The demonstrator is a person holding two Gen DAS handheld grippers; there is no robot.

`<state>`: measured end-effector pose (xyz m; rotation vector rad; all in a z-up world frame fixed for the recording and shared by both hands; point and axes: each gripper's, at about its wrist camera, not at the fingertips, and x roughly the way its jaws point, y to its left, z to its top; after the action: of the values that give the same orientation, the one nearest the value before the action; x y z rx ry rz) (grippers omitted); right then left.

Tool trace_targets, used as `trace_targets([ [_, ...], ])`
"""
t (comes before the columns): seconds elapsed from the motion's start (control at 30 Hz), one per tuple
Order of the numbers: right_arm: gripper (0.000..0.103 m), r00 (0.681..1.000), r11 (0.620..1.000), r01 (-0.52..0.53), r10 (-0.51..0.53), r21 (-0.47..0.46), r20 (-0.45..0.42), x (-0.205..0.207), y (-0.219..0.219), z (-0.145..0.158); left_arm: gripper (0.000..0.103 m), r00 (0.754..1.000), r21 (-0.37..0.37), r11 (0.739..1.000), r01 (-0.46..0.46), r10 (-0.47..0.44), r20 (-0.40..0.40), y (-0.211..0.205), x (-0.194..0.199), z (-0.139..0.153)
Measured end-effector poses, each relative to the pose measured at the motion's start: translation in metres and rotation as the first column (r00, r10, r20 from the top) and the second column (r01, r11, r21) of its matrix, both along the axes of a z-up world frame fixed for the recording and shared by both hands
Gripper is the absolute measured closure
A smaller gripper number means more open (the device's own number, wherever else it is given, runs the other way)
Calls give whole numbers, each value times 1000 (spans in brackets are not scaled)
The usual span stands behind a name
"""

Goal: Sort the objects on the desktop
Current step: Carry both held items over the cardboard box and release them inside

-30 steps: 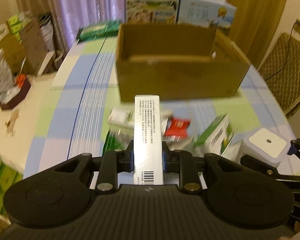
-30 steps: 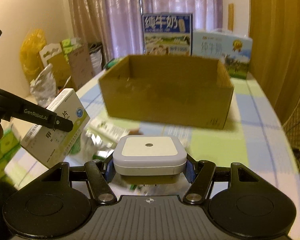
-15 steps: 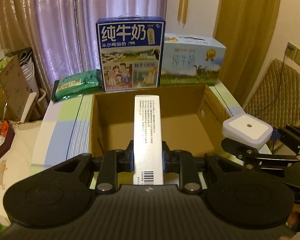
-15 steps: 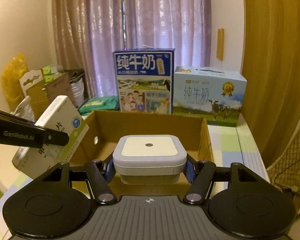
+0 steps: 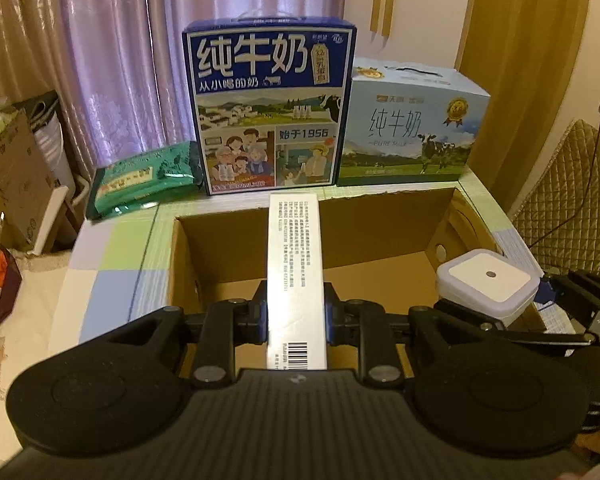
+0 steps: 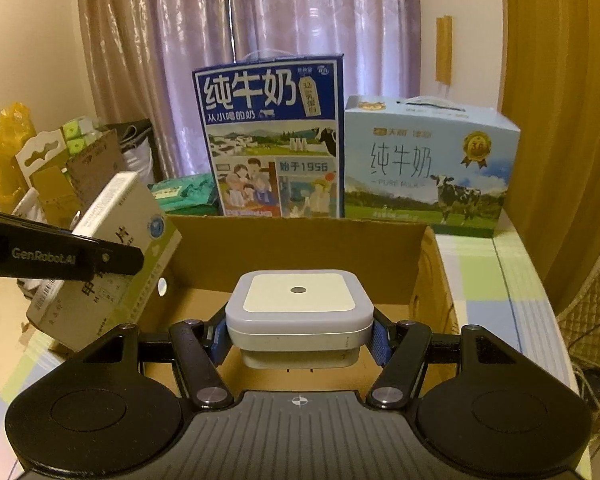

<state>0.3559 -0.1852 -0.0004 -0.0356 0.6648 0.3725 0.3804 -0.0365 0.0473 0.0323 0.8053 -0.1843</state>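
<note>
Underneath everything, the counter (image 5: 112,256) wears a checked cloth of pale green, blue and white squares, and behind it hang purple curtains (image 5: 112,52) with a mustard drape (image 5: 528,60) to the right. Against the curtains stand a dark blue milk carton box (image 5: 270,108) and a light blue milk box (image 5: 414,124) side by side, with a green packet (image 5: 146,178) lying to their left. Just in front of them sits an open cardboard box (image 5: 380,224); the part of its floor that shows is bare brown card. The left gripper (image 5: 296,316) pinches a long white box with a barcode (image 5: 296,280), held above the cardboard box's near left part. The right gripper (image 6: 300,338) clamps a white square device (image 6: 300,308) over the near right side of the cardboard box. Cluttered bags and cartons (image 6: 60,160) fill the room's left edge.
</note>
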Motion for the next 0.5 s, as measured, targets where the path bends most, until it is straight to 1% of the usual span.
trace_targets([
  [0.07,41,1000,1000,-1,1,-1,-5,4,2,-3,81,1000,-12,1000,-11,11,-5,0,3,-4],
  [0.1,41,1000,1000,-1,1,-2,-7,5,3,-4,74,1000,-12,1000,-16,16,-3,1,4,-6],
  [0.33,41,1000,1000,1,-1,-7,-27,11,5,-12,73,1000,-17,999,-28,28,6,15,-6,-8],
  [0.4,41,999,1000,1,-2,-15,-33,11,7,-14,68,999,-17,999,-30,30,13,18,-12,-8],
  [0.5,41,999,1000,0,-1,-24,-46,14,10,-19,65,999,-21,999,-34,35,24,24,-19,-6],
])
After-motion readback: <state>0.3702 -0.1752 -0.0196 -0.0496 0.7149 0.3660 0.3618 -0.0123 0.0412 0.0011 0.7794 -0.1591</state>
